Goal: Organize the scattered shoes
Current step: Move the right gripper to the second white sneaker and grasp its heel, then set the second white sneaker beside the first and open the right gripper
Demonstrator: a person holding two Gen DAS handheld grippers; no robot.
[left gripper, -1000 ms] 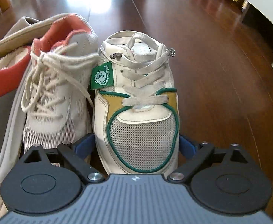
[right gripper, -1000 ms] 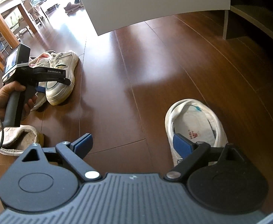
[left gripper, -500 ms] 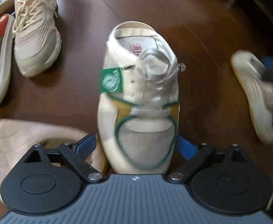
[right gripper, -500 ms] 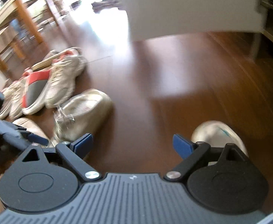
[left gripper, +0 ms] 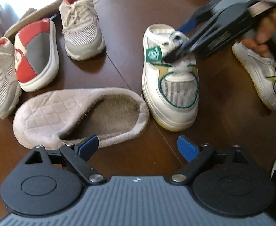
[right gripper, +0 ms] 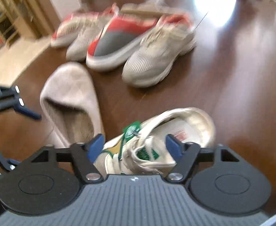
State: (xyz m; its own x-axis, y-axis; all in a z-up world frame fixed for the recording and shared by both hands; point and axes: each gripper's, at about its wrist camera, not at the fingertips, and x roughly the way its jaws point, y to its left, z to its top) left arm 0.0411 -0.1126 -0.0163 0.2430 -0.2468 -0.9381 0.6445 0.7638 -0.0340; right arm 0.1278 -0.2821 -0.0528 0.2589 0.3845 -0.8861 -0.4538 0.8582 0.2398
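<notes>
Shoes lie scattered on a dark wooden floor [left gripper: 222,113]. The item in hand is the green-trimmed sneaker [left gripper: 172,86], standing upright on its sole just beside the open end of a quilted slipper [left gripper: 77,116].

Right gripper [right gripper: 134,144]: positioned directly over the sneaker's laced throat, pointing steeply down. Its jaws have just been closing, with the tongue and laces between them. In the right wrist view the blue pads still stand either side of the tongue, and motion blur prevents confirming that they press on it. In the left wrist view the same tool covers the lace area, held by a person's hand [left gripper: 264,37].

Left gripper [left gripper: 136,146]: jaws spread wide, nothing between them. It hangs above bare floor, short of the sneaker's toe and near the slipper's rim.

Key relation: the sneaker's long axis runs from toe, nearest the left gripper, to heel, farthest from it. The right gripper is the nearer tool and sits across that axis at mid-length.

Its matching sneaker [left gripper: 260,75] lies apart on the far side, angled differently. Judgement: the coming move is a lift toward that mate.
</notes>
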